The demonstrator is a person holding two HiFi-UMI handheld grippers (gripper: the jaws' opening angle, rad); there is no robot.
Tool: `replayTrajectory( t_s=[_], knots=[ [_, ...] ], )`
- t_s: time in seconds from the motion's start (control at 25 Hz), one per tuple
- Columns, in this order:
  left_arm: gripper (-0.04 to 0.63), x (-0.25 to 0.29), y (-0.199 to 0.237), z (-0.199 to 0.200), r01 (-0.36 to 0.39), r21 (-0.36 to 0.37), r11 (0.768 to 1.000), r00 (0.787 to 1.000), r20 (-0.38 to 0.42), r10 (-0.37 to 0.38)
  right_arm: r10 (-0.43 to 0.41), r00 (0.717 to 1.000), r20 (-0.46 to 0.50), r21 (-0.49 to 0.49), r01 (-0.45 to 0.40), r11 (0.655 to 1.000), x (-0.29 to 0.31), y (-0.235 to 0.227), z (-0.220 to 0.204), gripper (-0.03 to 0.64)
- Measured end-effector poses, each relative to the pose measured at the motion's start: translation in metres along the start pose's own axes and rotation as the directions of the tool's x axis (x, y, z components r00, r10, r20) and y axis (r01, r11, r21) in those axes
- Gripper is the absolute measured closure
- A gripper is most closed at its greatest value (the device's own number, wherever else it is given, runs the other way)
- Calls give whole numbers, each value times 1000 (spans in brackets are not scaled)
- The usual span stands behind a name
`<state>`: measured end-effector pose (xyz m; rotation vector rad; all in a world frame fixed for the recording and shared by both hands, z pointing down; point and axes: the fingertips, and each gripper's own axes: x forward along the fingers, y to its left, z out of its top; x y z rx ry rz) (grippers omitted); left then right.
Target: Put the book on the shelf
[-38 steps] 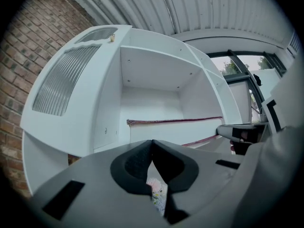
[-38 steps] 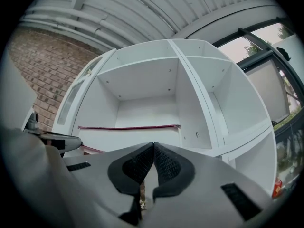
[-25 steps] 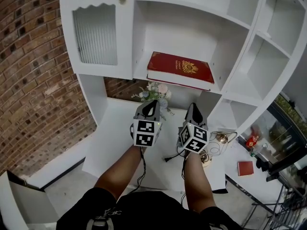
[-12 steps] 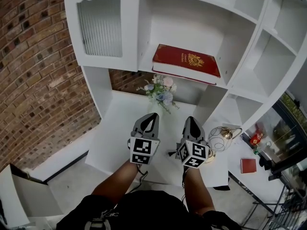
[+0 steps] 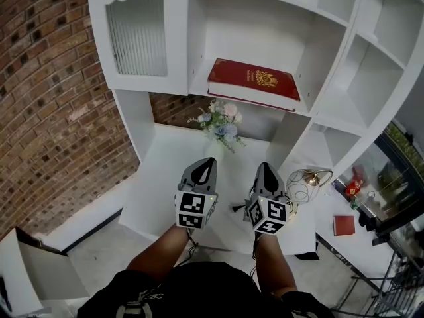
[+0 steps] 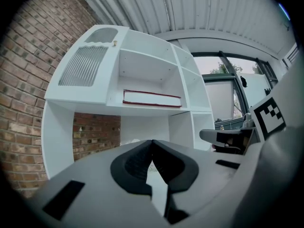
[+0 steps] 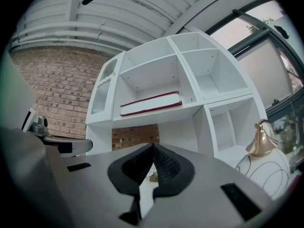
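A red book [image 5: 254,82] with a gold emblem lies flat on a shelf of the white shelf unit [image 5: 199,91]; its red-edged side shows in the left gripper view [image 6: 152,99] and in the right gripper view [image 7: 151,103]. Both grippers are held low over the white desk top, well below the book and apart from it. My left gripper [image 5: 205,166] is shut with nothing between its jaws. My right gripper [image 5: 264,171] is also shut and empty, beside the left one.
A small bunch of pale flowers [image 5: 220,124] stands at the back of the desk [image 5: 165,177] under the book's shelf. A gold-topped wire ornament [image 5: 306,181] sits to the right. A brick wall [image 5: 46,111] is on the left. A small red thing [image 5: 344,224] lies lower right.
Both grippers have dropped back and down from under the book's shelf toward the desk's front. The flowers, once partly hidden behind the left gripper, now show fully.
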<state>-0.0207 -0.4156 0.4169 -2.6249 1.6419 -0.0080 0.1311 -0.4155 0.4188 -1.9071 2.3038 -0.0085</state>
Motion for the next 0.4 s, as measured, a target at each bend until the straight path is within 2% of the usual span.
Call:
replayTrajectory(
  t_s=[0.4],
  knots=[
    [581,-12,-4,0,-7,-12,1000,1000,-5,7,-3,1000,1,-4,3,1000,-15,-1,0,603]
  ],
)
